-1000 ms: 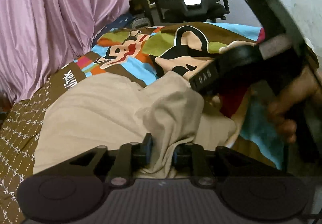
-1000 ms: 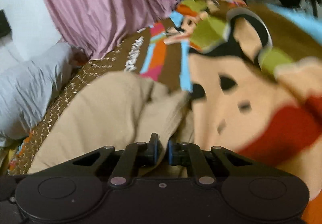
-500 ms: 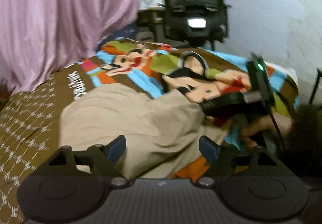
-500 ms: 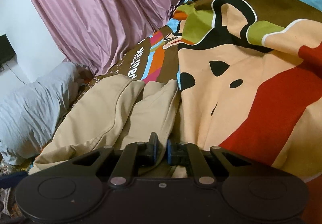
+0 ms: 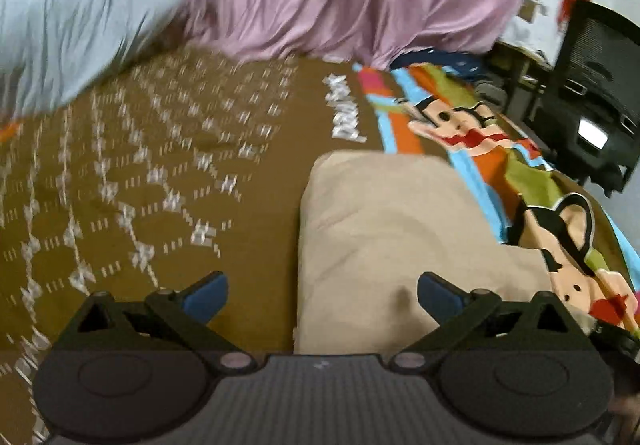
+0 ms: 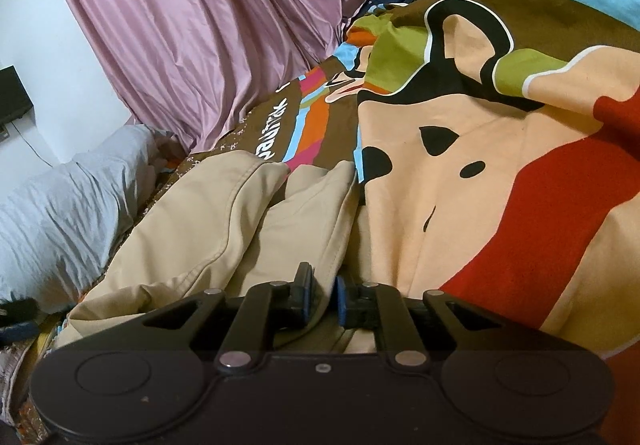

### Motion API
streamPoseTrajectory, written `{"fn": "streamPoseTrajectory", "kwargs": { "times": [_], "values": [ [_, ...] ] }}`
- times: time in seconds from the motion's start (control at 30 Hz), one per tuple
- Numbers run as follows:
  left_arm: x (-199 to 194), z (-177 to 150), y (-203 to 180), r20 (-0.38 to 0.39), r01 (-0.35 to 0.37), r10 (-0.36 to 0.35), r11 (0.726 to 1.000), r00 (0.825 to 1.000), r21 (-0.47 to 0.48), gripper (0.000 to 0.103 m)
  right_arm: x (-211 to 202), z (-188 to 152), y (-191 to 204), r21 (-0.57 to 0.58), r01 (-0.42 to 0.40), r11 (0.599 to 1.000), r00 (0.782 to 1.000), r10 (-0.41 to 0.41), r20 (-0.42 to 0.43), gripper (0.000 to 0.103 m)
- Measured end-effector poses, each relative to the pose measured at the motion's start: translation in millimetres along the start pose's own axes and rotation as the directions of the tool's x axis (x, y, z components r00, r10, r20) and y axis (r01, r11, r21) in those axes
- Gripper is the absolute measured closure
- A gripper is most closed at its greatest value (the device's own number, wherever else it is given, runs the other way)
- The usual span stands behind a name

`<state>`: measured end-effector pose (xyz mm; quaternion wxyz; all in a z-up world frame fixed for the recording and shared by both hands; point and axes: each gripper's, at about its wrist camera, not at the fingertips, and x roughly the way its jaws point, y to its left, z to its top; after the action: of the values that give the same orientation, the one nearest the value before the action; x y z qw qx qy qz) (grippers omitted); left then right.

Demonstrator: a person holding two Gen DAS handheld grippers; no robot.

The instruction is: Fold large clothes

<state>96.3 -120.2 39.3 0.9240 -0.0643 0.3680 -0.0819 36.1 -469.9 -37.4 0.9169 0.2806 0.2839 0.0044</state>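
The right gripper point(image 6: 324, 295) pinches a near edge of the beige garment point(image 6: 224, 221), and since only a thin fold seems caught, though the view is poor there, a tug could slip it free and spoil the fold. The left gripper point(image 5: 322, 291) hovers wide apart and empty above the garment's near left edge, on the patterned bedsheet point(image 5: 140, 181)

Dim, soft indoor light; left view motion-blurred, right sharp, fisheye-bent edges.
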Motion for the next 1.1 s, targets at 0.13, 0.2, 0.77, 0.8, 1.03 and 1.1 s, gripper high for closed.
{"fn": "streamPoseTrajectory", "kwargs": {
  "times": [0.13,0.2,0.77,0.8,1.03,1.1],
  "values": [
    [22.3,-11.5,9.0,-0.050,0.019,-0.020,1.000,0.999,-0.024,0.000,0.9,-0.3,-0.5,-0.003,0.001,1.000,1.000,-0.001,0.006,0.087],
    [24.9,-15.1,9.9,-0.052,0.031,-0.033,0.999,0.998,-0.023,0.000,-0.1,0.1,0.0,-0.012,0.005,1.000,1.000,-0.005,0.011,0.084],
    [36.4,-26.3,12.1,-0.095,0.087,-0.088,0.996,0.992,-0.006,0.000,7.2,95.3,161.5,-0.616,0.060,0.786,0.996,-0.008,0.086,0.010],
    [36.5,-26.2,12.2,-0.095,0.087,-0.087,0.996,0.992,-0.005,0.000,19.3,95.8,175.0,-0.649,0.043,0.759,0.998,-0.005,0.061,0.010],
    [34.9,-29.3,10.1,-0.092,0.084,-0.081,0.996,0.992,0.026,0.000,123.3,63.1,216.5,-0.744,0.048,0.667,0.999,-0.049,0.021,0.015],
    [37.6,-30.0,11.6,-0.100,0.097,-0.094,0.995,0.991,0.019,0.000,142.9,49.2,208.5,-0.777,0.088,0.624,0.991,-0.130,0.009,0.017]
  ]
}}
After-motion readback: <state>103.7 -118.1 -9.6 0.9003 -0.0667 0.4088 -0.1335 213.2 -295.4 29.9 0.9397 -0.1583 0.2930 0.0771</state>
